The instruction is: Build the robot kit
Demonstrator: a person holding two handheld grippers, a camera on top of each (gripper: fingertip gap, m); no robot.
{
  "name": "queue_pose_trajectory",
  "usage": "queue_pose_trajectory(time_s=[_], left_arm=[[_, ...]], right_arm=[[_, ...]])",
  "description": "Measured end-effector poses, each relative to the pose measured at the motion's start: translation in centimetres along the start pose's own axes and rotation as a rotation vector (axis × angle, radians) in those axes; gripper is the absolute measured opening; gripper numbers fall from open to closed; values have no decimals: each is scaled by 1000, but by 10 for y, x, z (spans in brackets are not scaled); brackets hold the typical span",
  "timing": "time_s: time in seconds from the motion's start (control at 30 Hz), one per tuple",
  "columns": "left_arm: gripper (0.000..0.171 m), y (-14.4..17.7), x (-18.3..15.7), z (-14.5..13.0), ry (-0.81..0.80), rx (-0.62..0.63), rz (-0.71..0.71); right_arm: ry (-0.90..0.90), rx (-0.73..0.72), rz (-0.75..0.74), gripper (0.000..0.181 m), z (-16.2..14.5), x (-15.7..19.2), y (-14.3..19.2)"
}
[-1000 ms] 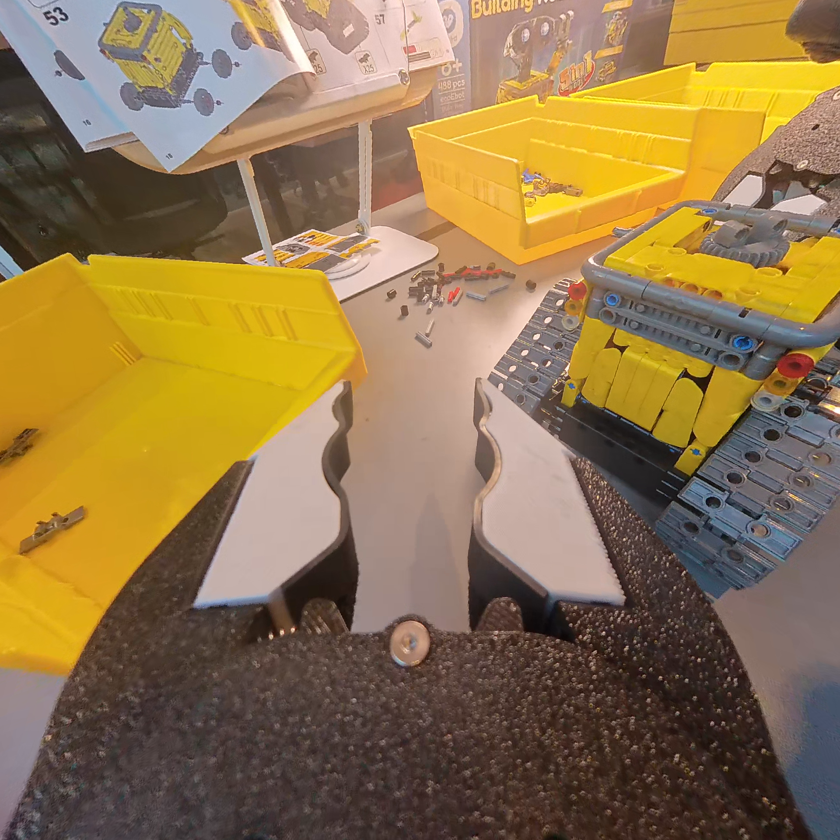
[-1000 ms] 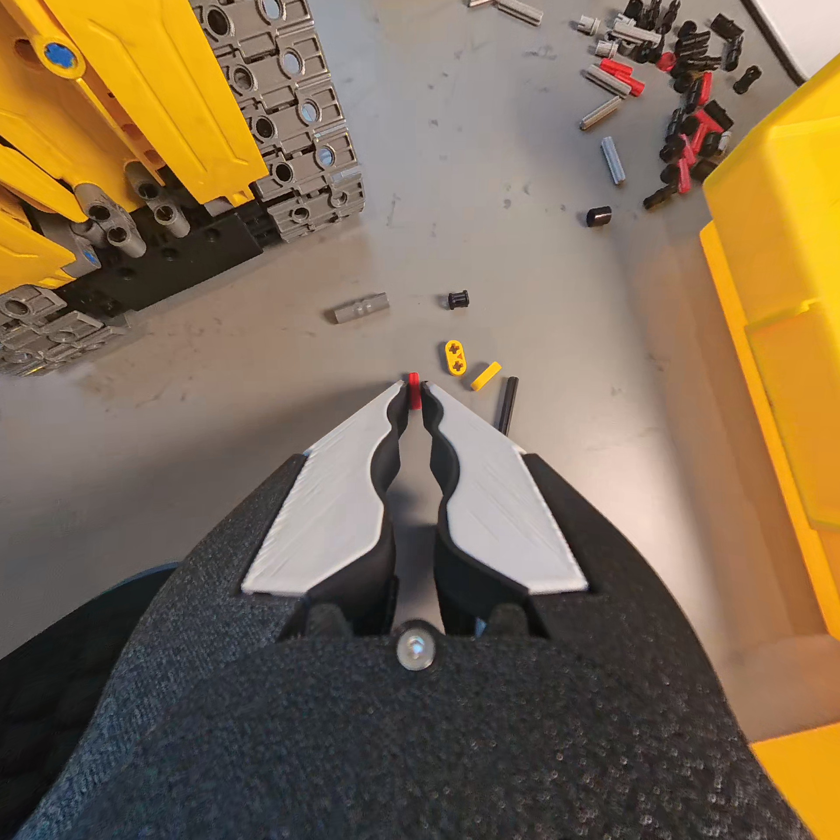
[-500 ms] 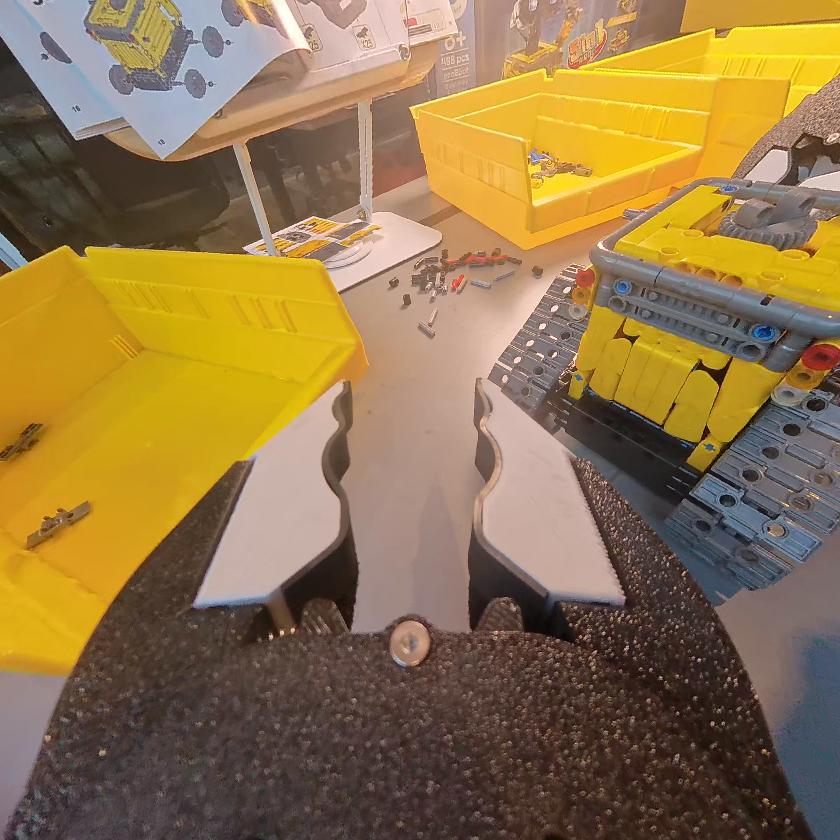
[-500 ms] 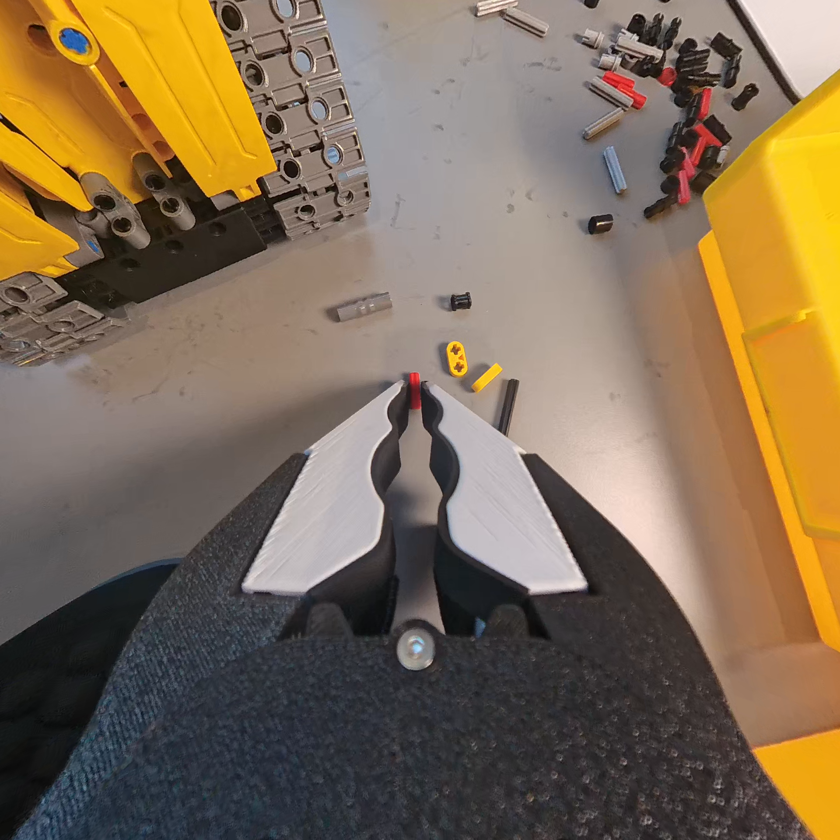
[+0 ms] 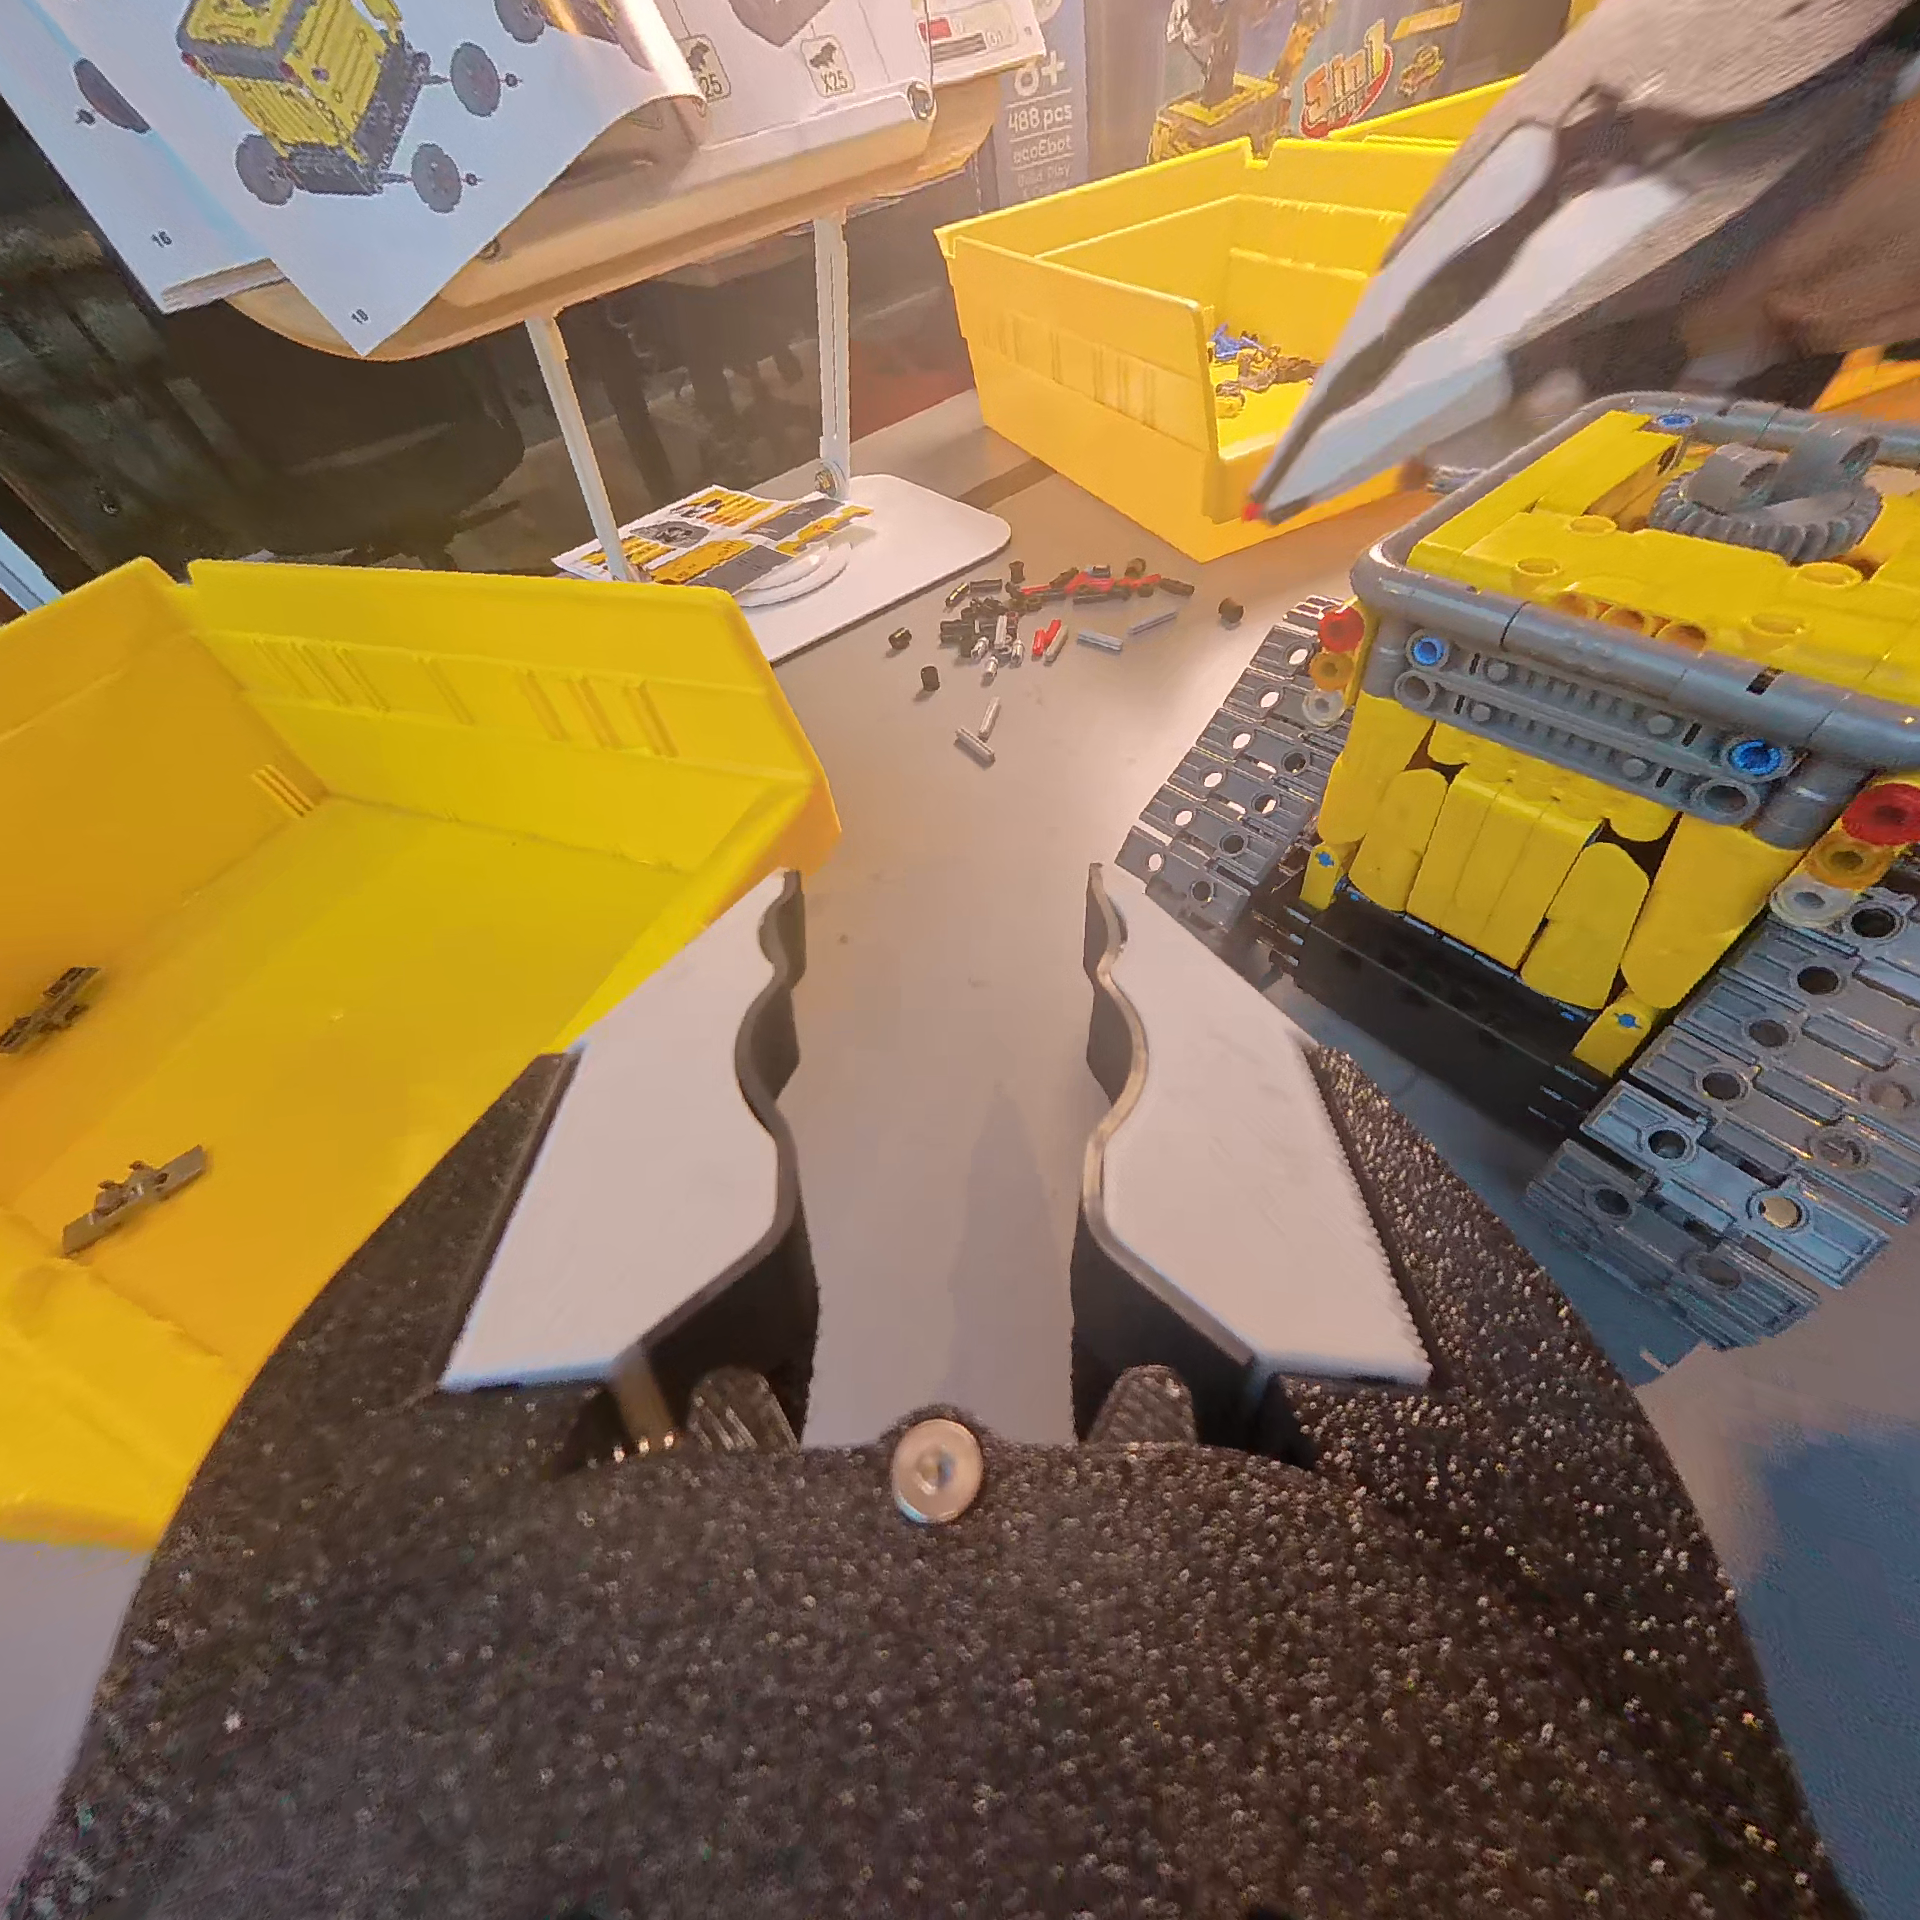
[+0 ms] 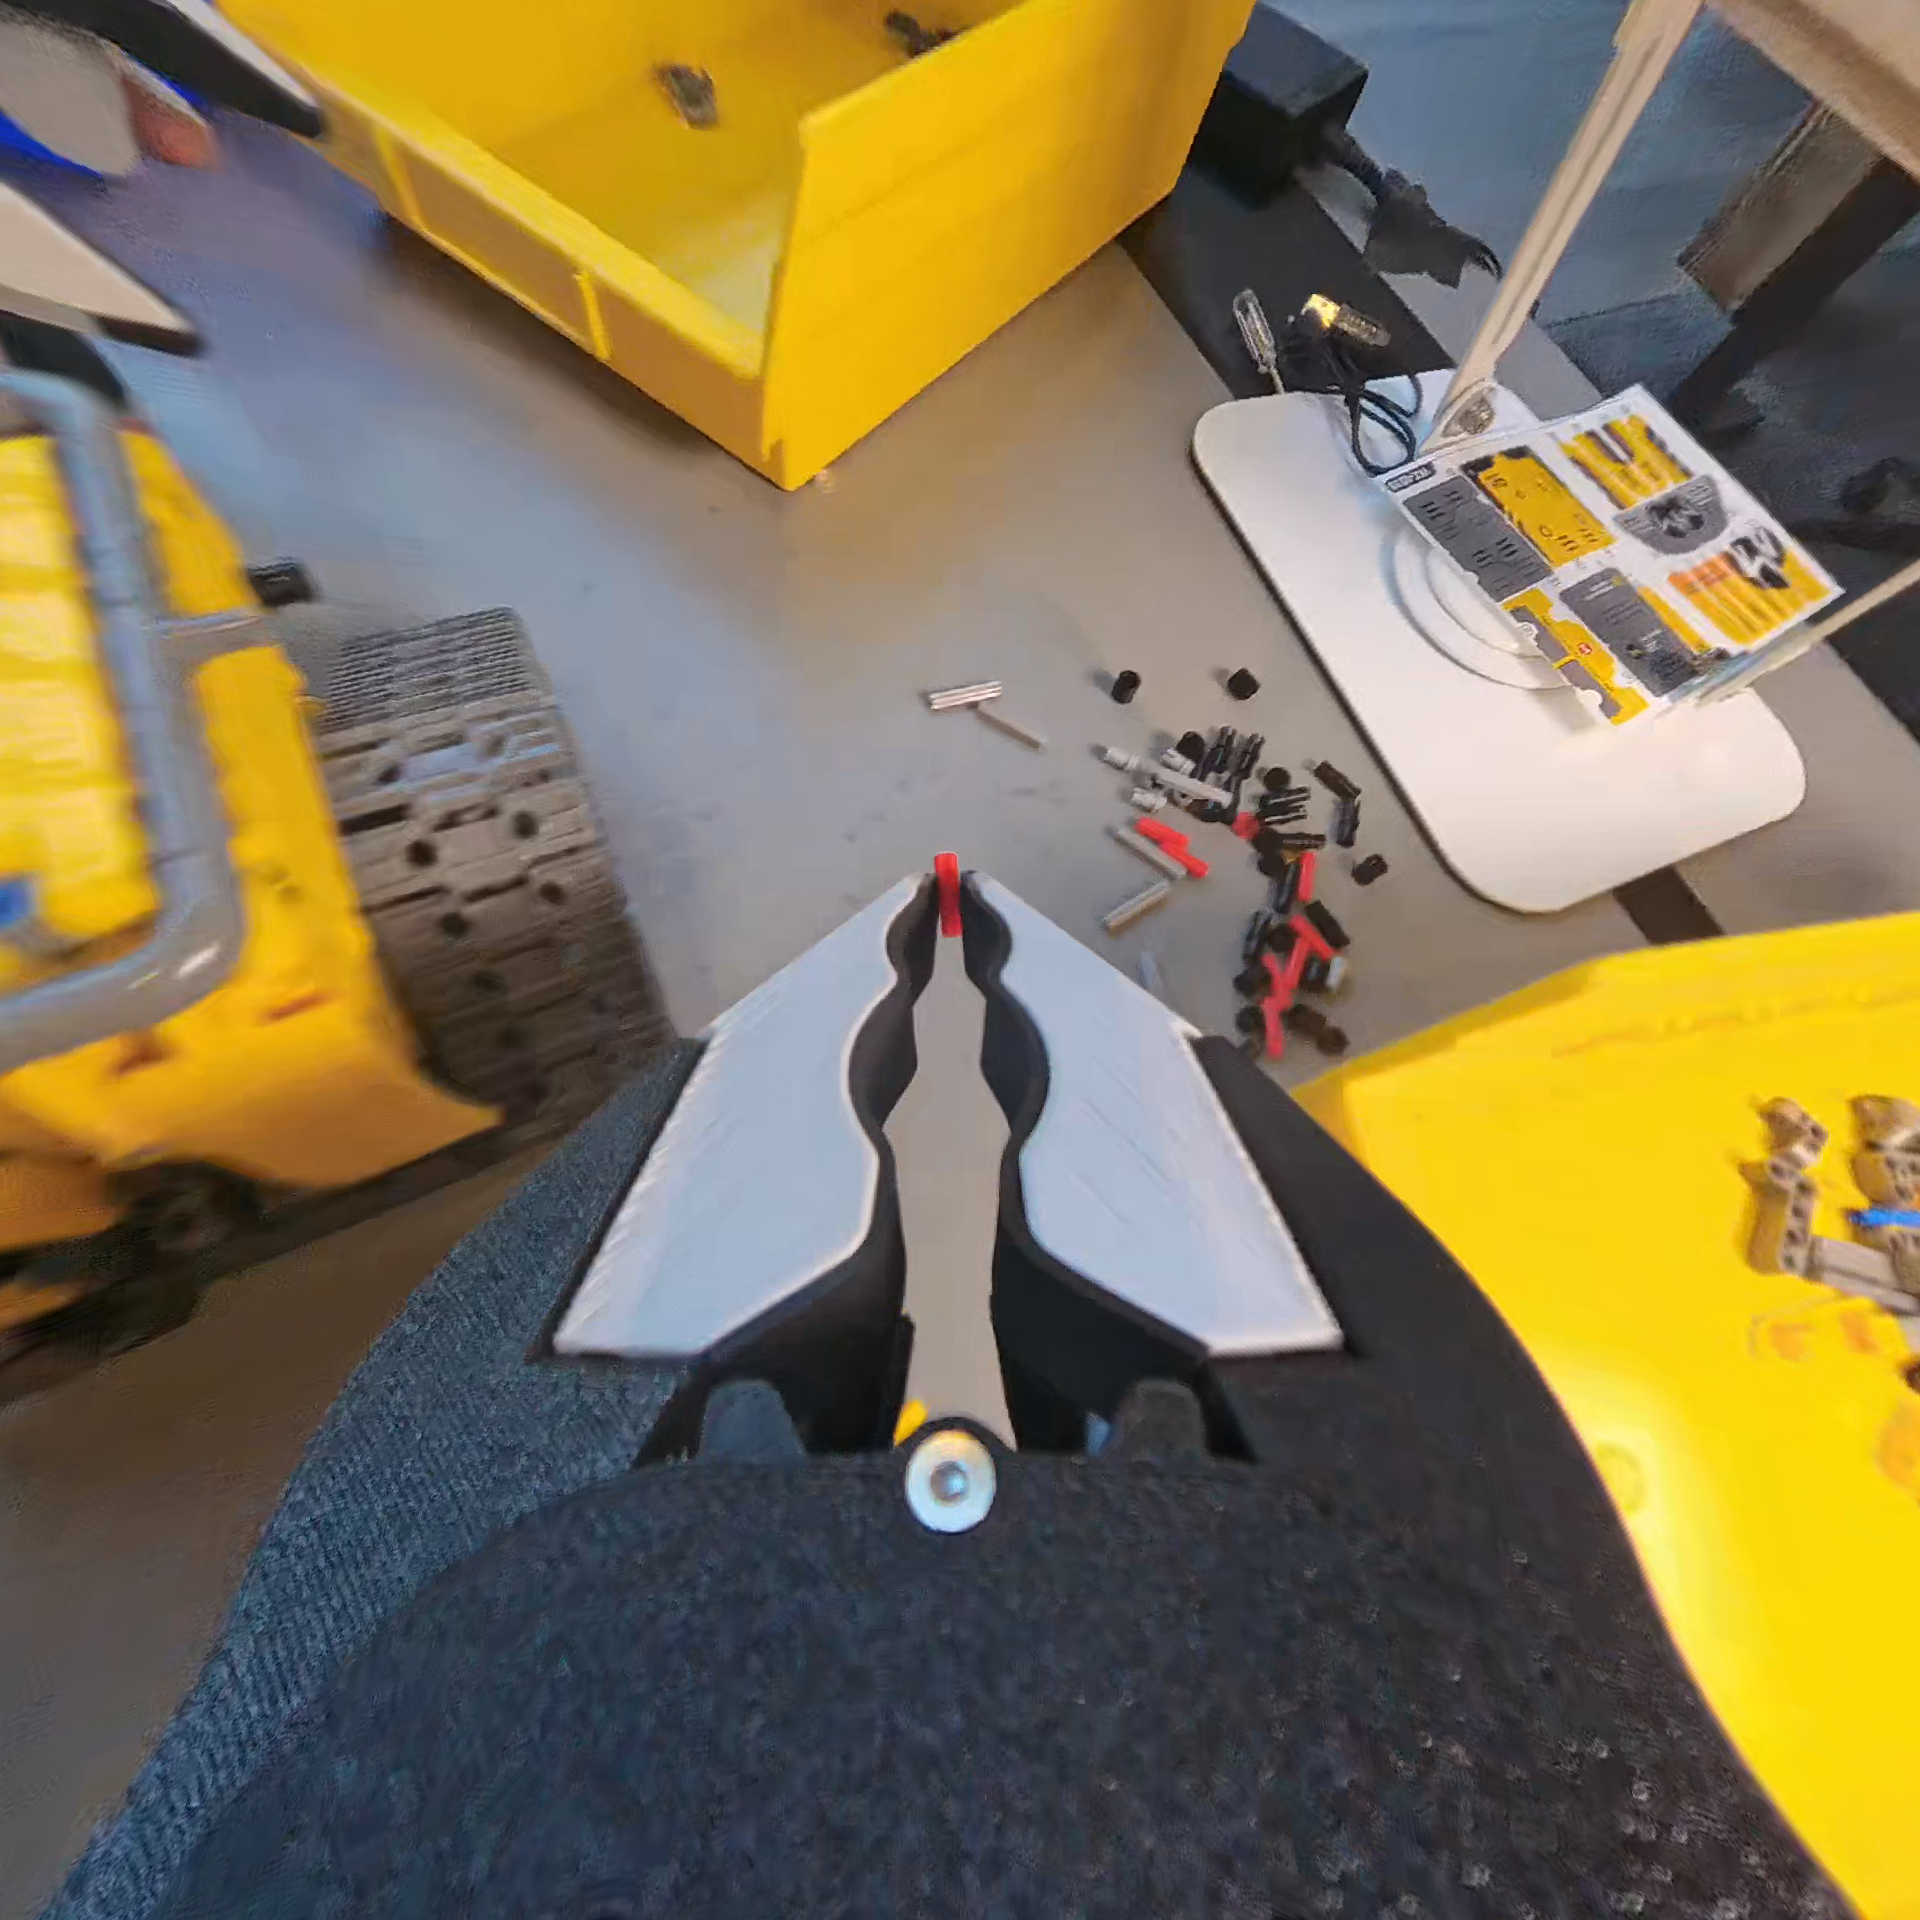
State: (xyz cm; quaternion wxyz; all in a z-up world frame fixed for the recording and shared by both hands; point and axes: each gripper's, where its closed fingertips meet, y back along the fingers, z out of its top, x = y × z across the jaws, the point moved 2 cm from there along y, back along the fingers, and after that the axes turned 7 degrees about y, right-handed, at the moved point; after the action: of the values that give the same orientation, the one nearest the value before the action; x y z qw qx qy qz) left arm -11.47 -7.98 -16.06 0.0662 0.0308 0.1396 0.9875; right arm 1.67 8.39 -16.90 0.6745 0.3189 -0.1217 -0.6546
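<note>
My right gripper (image 6: 947, 883) is shut on a small red pin (image 6: 947, 902) and holds it in the air above the grey table. It also shows in the left wrist view (image 5: 1262, 509), blurred, above the front left corner of the yellow and grey tracked brick model (image 5: 1621, 748). The model lies at the left in the right wrist view (image 6: 208, 852). My left gripper (image 5: 943, 914) is open and empty, low over the table between a yellow bin (image 5: 343, 914) and the model's grey track (image 5: 1236, 800).
A heap of small black, red and grey pins (image 5: 1039, 634) lies on the table; it also shows in the right wrist view (image 6: 1247, 862). A white stand base (image 6: 1475, 665) carries a sticker sheet (image 6: 1600, 551). Yellow bins (image 5: 1143, 343) stand behind. Instruction pages (image 5: 343, 135) hang above. The grippers' ends are close to 20 centimetres from one another.
My right gripper has lifted with the red pin and swung up over the model's corner; its view now faces the pin heap and stand. My left gripper has drawn back slightly.
</note>
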Motion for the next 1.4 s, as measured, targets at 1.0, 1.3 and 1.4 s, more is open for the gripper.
queue_pose_trajectory(time_s=[1.0, 1.3, 1.4], left_arm=[[53, 7, 1, 6, 30, -54, -25], [52, 11, 2, 11, 25, -87, -12], [53, 12, 3, 12, 46, -96, -16]], right_arm=[[-11, 181, -53, 6, -9, -23, -104], [-4, -136, -100, 19, 45, -31, -46], [-26, -420, -148, 34, 79, -31, 19]])
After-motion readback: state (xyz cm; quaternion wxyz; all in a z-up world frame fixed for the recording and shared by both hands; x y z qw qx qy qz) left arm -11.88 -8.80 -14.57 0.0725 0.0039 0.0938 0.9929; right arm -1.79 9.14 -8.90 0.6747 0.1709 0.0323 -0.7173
